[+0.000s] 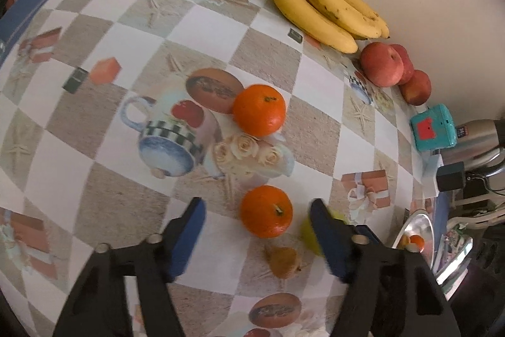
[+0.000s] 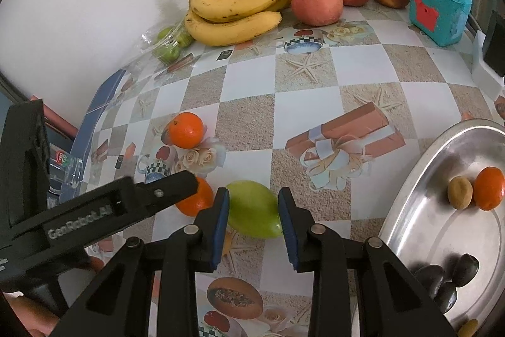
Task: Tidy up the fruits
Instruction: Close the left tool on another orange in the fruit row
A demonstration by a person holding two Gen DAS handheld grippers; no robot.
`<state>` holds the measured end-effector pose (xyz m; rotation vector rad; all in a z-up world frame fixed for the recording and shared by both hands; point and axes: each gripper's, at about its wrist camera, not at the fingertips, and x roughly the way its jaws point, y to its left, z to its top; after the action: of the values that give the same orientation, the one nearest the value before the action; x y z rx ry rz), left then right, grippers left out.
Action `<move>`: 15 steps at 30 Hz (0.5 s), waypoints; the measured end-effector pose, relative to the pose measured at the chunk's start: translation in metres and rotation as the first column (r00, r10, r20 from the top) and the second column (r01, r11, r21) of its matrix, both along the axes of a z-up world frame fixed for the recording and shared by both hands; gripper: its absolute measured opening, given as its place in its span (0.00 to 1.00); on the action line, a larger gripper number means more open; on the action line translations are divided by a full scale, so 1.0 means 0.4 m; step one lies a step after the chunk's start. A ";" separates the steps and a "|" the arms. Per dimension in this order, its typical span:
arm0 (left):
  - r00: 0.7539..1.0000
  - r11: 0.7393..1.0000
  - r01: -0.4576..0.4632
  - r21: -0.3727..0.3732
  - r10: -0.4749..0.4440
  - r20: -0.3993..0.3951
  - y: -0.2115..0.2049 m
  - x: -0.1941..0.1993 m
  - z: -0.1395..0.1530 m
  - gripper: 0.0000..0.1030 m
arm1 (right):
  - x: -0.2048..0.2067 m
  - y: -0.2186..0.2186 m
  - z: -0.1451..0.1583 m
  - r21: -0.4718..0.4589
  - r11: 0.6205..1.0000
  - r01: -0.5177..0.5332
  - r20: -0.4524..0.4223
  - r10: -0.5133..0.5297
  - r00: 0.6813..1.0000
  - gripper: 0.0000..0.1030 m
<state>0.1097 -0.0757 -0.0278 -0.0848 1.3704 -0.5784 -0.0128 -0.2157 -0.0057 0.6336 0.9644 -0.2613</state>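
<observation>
Fruits lie scattered over a checkered tablecloth (image 2: 303, 116) printed with cups, roses and gift boxes.

Right gripper (image 2: 255, 225): blue pads closed narrow on a green fruit (image 2: 254, 209) that rests on the cloth near the camera; both pads touch its sides.

Left gripper (image 1: 257, 237): jaws at middle width with an orange (image 1: 266, 211) between them. A gap shows between the left pad and the orange; the right pad stands just beside it, and contact there cannot be told. No grip seen. The right wrist view shows the same orange partly hidden behind the left gripper's black finger, just left of the green fruit.

Second orange (image 1: 259, 110) sits farther out on the cloth, on the printed roses, well apart from the first.

Far edge, against the wall: bunch of bananas (image 2: 236, 8), three red apples (image 2: 316, 2) to their right, a clear bag of green fruit (image 2: 169, 43) to their left. A teal box (image 2: 438, 8) stands right of the apples.

Near right: metal tray (image 2: 419, 204), holding one orange fruit, a small brown fruit touching it, and a cluster of dark fruits nearer the camera.

A small brownish fruit (image 1: 282, 261) lies on the cloth in the left wrist view, near and just below the orange between the jaws.
</observation>
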 end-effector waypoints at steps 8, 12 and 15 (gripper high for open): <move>0.999 0.999 -0.012 -0.042 0.011 -0.037 -0.010 -0.002 -0.017 0.37 | 0.001 -0.001 -0.001 -0.002 1.000 -0.004 0.002 0.004 1.000 0.32; 0.999 0.999 -0.027 -0.026 0.025 -0.047 0.000 0.000 -0.015 0.37 | 0.003 0.002 -0.002 -0.015 1.000 -0.010 0.001 0.010 1.000 0.34; 0.997 0.999 -0.048 -0.005 0.047 -0.057 0.018 0.004 -0.013 0.37 | 0.008 0.007 -0.007 -0.026 0.999 -0.020 -0.010 0.020 1.000 0.42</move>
<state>0.1115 -0.0687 -0.0329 -0.1393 1.4181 -0.5439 -0.0096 -0.2130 -0.0084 0.5991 0.9750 -0.2592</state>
